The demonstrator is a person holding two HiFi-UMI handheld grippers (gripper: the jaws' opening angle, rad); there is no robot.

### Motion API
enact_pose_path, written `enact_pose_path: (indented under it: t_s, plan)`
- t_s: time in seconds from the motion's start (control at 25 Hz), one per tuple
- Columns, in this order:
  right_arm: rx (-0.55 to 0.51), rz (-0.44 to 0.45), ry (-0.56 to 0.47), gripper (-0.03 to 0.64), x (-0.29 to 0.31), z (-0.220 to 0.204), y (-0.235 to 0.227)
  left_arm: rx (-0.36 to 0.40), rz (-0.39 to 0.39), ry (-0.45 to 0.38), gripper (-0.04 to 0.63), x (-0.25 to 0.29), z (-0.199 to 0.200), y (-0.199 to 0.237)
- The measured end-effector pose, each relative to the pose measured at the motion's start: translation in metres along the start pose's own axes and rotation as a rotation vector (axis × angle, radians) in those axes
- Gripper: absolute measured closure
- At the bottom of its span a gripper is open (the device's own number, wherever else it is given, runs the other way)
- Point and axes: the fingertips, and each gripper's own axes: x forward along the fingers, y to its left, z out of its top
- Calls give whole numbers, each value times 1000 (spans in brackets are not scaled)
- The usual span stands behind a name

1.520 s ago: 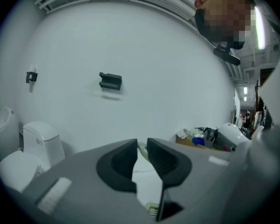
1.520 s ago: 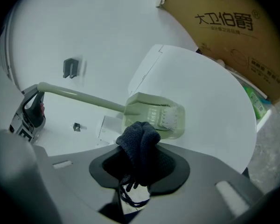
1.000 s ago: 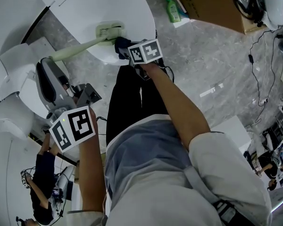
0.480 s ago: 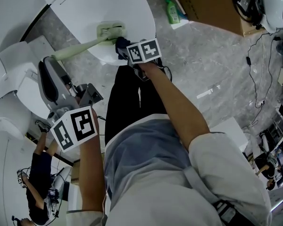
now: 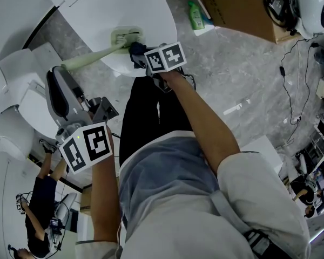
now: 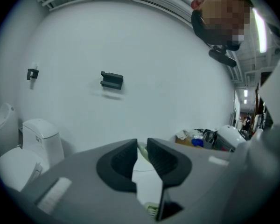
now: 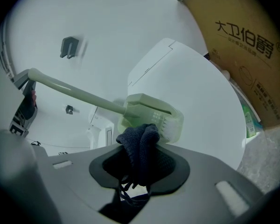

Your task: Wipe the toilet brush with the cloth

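Pale-green plastic toilet brush [image 7: 149, 111], clamped by left gripper [image 6: 141, 146], is held head-first just beyond dark knitted cloth [image 7: 140, 141] pinched in right gripper [image 7: 139, 158], handle running left.

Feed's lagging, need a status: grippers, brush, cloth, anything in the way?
Left gripper shut on toilet brush handle. Right gripper shut on cloth, cloth at brush head above toilet lid. Nothing in the way.

Bright, even indoor light with soft shadows; both gripper views fisheye-warped, dark-cornered, near parts blurred
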Motion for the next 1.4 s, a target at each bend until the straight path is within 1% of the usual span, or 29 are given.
enact_pose_path:
  t_s: [0.12,0.28,0.56,0.72,0.88,1.16,1.4]
  plan:
    - [-4,9,-13,508,-3,10,-4,1,-2,1,595,1,0,0]
    - [30,-1,-36,508,-6,28,-17,1,-3,2,595,3,0,0]
    - [96,-14,46,508,7,39,-21,-8,-9,0,595,3,0,-2]
    - [58,-7,85,508,8,40,-14,-16,-13,2,595,2,0,-1]
    - [59,32,73,508,4,46,-5,-24,-17,4,595,4,0,-1]
    - [11,74,90,508,-8,50,9,-27,-28,-5,595,3,-2,-1]
    - [-5,82,79,508,-20,58,21,-34,-37,-8,595,1,-3,0]
